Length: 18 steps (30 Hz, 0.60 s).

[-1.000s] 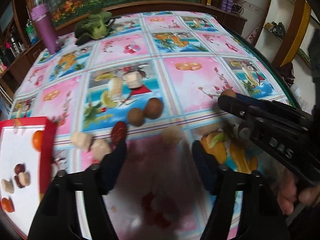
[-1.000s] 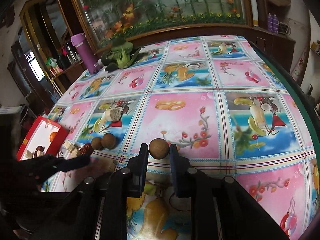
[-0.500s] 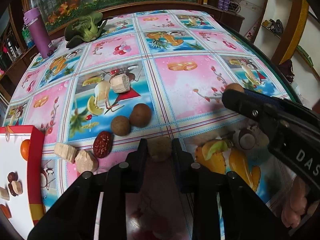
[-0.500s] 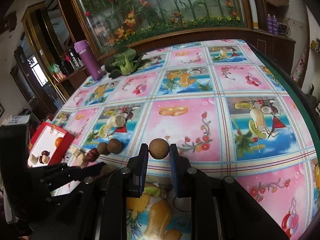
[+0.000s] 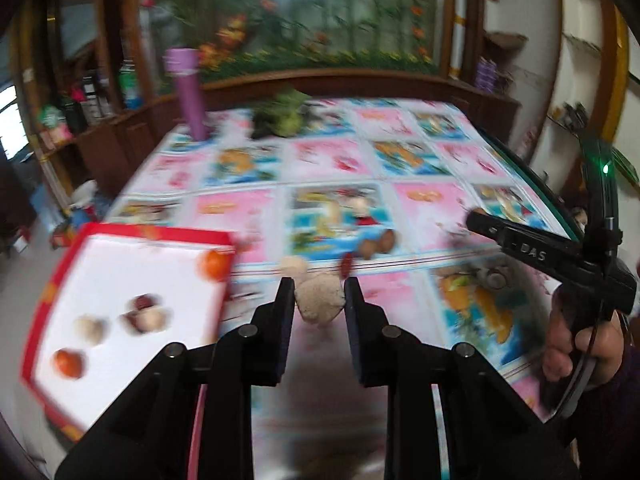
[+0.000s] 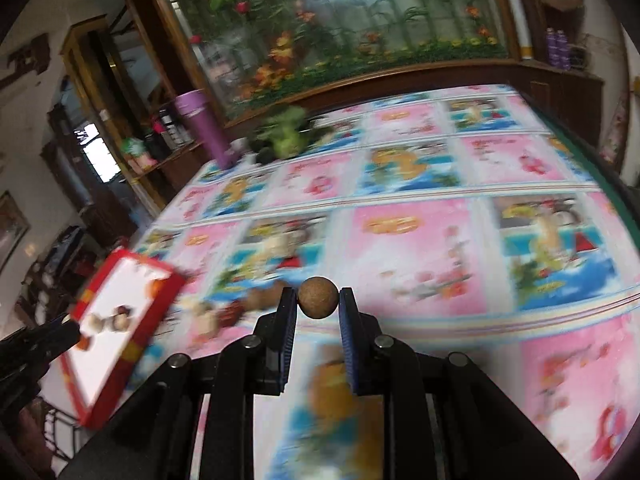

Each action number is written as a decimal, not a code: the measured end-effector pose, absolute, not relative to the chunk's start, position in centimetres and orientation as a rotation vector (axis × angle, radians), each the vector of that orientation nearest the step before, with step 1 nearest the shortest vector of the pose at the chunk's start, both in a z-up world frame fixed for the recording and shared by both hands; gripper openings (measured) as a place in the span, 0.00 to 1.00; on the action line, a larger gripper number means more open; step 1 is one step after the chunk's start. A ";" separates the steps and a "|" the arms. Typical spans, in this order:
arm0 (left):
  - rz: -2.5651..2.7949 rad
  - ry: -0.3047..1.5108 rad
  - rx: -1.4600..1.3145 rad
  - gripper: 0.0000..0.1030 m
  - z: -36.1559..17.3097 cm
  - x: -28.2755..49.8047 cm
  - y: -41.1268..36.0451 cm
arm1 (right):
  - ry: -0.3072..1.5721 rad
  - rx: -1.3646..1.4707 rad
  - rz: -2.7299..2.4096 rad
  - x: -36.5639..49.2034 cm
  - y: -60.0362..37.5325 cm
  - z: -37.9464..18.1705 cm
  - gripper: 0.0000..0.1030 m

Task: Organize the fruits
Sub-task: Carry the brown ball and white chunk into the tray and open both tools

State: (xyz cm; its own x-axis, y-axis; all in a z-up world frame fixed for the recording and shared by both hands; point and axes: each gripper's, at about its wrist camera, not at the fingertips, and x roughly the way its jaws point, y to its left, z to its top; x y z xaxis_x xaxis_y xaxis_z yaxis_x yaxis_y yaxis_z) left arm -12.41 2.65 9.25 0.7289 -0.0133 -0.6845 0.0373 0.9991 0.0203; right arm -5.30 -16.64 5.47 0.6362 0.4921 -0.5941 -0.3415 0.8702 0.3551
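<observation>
At the table's left edge sits my red-rimmed tray [image 5: 120,280], with a few fruits on its white floor. My left tongs [image 5: 319,298] pinch a pale lumpy piece [image 5: 320,300], lifted beside the tray's right rim. My right tongs [image 6: 319,302] clamp a round brown fruit [image 6: 318,297] above the tablecloth [image 6: 420,260], well right of the tray.

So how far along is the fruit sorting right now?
Partly done. Several pieces already lie in the red tray. In hand: the left gripper clamps a pale lump, and the right gripper clamps a brown round fruit. A few brown and pale pieces remain on the tablecloth.
</observation>
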 end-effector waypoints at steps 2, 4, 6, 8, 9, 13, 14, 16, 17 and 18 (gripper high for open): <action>0.028 0.737 0.022 0.26 9.7 -13.9 4.9 | 0.729 0.166 0.548 -6.7 -13.5 6.3 0.19; 0.089 0.732 0.004 0.26 9.8 -15.2 7.4 | 0.713 0.125 0.623 -8.2 -10.4 7.3 0.19; 0.136 0.736 -0.028 0.26 9.6 -16.4 9.9 | 0.713 0.098 0.705 -9.3 -7.4 8.3 0.19; 0.195 0.735 -0.032 0.26 9.2 -17.6 12.2 | 0.716 0.076 0.757 -10.0 -5.0 8.7 0.19; 0.216 0.737 -0.032 0.26 9.0 -18.0 13.0 | 0.726 0.064 0.786 -10.3 -3.7 8.8 0.19; 0.275 0.739 -0.077 0.26 8.2 -19.2 16.5 | 0.770 0.015 0.861 -11.3 1.2 8.1 0.19; 0.279 0.739 -0.089 0.26 8.0 -19.3 16.9 | 0.784 0.000 0.875 -11.6 2.3 7.7 0.19; 0.286 0.736 -0.110 0.26 7.8 -19.7 18.0 | 0.807 -0.022 0.891 -11.9 3.9 7.1 0.19; 0.289 0.732 -0.114 0.26 7.7 -19.9 18.4 | 0.819 -0.037 0.897 -12.2 4.7 6.7 0.19; 0.290 0.731 -0.116 0.26 7.6 -20.2 18.8 | 0.830 -0.050 0.900 -12.4 5.4 6.4 0.19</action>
State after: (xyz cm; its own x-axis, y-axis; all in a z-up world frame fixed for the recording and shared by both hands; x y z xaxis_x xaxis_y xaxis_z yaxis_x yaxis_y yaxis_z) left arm -20.17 18.80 7.65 0.7067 0.2198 -0.6725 -0.3005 0.9538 -0.0040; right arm -12.38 5.36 6.43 0.3400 0.6729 -0.6569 -0.7092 0.6423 0.2908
